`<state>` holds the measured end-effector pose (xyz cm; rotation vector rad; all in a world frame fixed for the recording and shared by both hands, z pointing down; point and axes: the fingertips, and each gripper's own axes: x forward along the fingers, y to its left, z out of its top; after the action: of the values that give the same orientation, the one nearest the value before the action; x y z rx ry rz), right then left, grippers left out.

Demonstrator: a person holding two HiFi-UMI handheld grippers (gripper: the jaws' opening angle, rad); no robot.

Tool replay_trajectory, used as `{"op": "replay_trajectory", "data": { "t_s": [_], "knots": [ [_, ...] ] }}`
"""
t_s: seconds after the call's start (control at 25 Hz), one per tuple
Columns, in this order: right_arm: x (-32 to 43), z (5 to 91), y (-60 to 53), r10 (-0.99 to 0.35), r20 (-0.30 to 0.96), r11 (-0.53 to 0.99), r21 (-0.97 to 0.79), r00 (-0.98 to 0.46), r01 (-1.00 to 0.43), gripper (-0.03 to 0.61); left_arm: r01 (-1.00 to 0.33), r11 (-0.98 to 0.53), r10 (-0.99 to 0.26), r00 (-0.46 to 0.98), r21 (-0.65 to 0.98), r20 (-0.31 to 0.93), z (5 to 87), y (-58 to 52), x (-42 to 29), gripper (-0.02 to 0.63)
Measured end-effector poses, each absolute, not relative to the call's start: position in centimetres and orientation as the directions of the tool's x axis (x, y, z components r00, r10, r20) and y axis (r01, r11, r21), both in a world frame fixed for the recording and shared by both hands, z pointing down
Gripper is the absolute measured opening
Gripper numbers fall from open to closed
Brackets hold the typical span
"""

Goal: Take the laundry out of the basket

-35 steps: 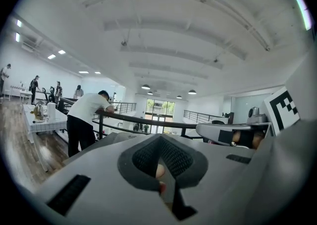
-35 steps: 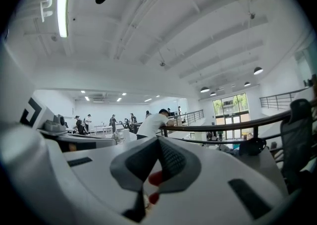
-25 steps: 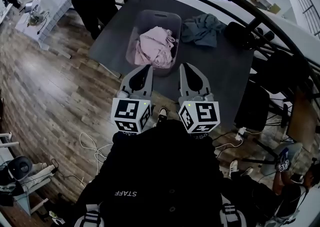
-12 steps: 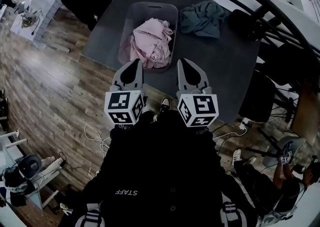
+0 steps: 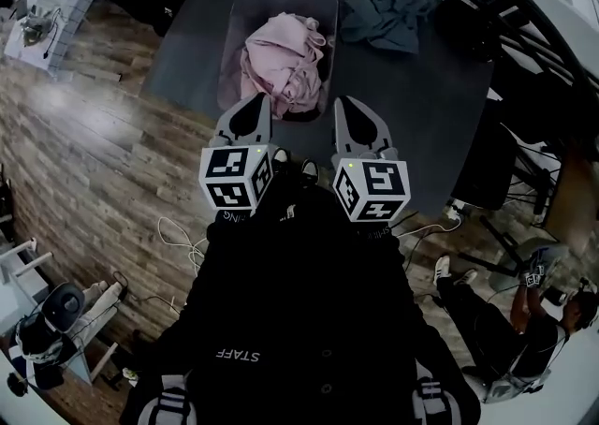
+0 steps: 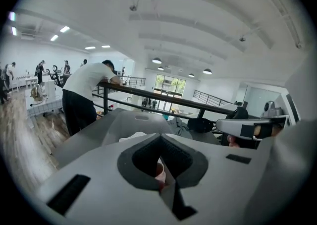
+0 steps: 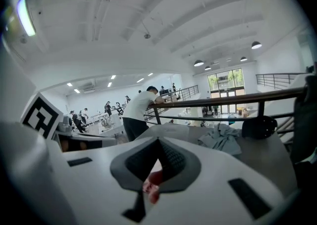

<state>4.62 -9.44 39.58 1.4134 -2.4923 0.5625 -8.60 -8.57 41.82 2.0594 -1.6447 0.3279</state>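
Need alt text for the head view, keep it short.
From above: the left gripper and right gripper, both shut and empty, point at a grey basket of pink laundry on a dark table. A blue-grey cloth lies on the table beside the basket, to its right.

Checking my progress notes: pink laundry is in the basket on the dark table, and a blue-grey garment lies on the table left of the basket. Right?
Not quite. The blue-grey garment lies right of the basket, not left, as the head view shows. The pink laundry is in the basket on the dark table.
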Motion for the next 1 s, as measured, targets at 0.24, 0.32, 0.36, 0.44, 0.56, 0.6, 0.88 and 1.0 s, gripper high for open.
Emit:
{"op": "replay_trajectory", "data": {
  "t_s": [0.24, 0.32, 0.36, 0.44, 0.56, 0.6, 0.88, 1.0],
  "knots": [
    [3.9, 42.4, -11.9, -0.762, 0.429, 0.426, -0.233, -0.485, -0.874, 0.015, -0.953, -0.144, -0.796, 0.271, 0.265, 0.541, 45.3, -11.4, -9.8, 0.000],
    [3.7, 43.1, -12.5, -0.761, 0.445, 0.411, -0.233, -0.472, -0.881, 0.015, -0.952, -0.140, -0.780, 0.275, 0.272, 0.562, 46.2, -11.9, -10.1, 0.000],
    [3.6, 43.4, -12.8, -0.762, 0.452, 0.403, -0.229, -0.463, -0.886, 0.015, -0.952, -0.138, -0.773, 0.276, 0.274, 0.571, 46.6, -12.2, -10.3, 0.000],
    [3.3, 43.9, -13.6, -0.767, 0.462, 0.385, -0.223, -0.445, -0.896, 0.015, -0.952, -0.133, -0.760, 0.277, 0.277, 0.587, 47.5, -12.8, -10.7, 0.000],
    [2.7, 44.9, -14.8, -0.757, 0.484, 0.372, -0.232, -0.438, -0.899, 0.015, -0.949, -0.117, -0.744, 0.280, 0.293, 0.607, 48.7, -13.8, -11.1, 0.000],
    [2.6, 45.2, -15.2, -0.752, 0.493, 0.370, -0.232, -0.437, -0.899, 0.015, -0.948, -0.113, -0.738, 0.280, 0.296, 0.614, 49.1, -14.1, -11.2, 0.000],
    [2.4, 47.1, -17.8, -0.735, 0.540, 0.351, -0.216, -0.411, -0.911, 0.015, -0.949, -0.102, -0.697, 0.282, 0.298, 0.659, 51.6, -16.8, -11.7, 0.000],
    [2.9, 47.8, -18.8, -0.729, 0.559, 0.333, -0.216, -0.396, -0.918, 0.015, -0.949, -0.099, -0.671, 0.286, 0.299, 0.684, 53.1, -17.9, -11.6, 0.000]
  ]
}}
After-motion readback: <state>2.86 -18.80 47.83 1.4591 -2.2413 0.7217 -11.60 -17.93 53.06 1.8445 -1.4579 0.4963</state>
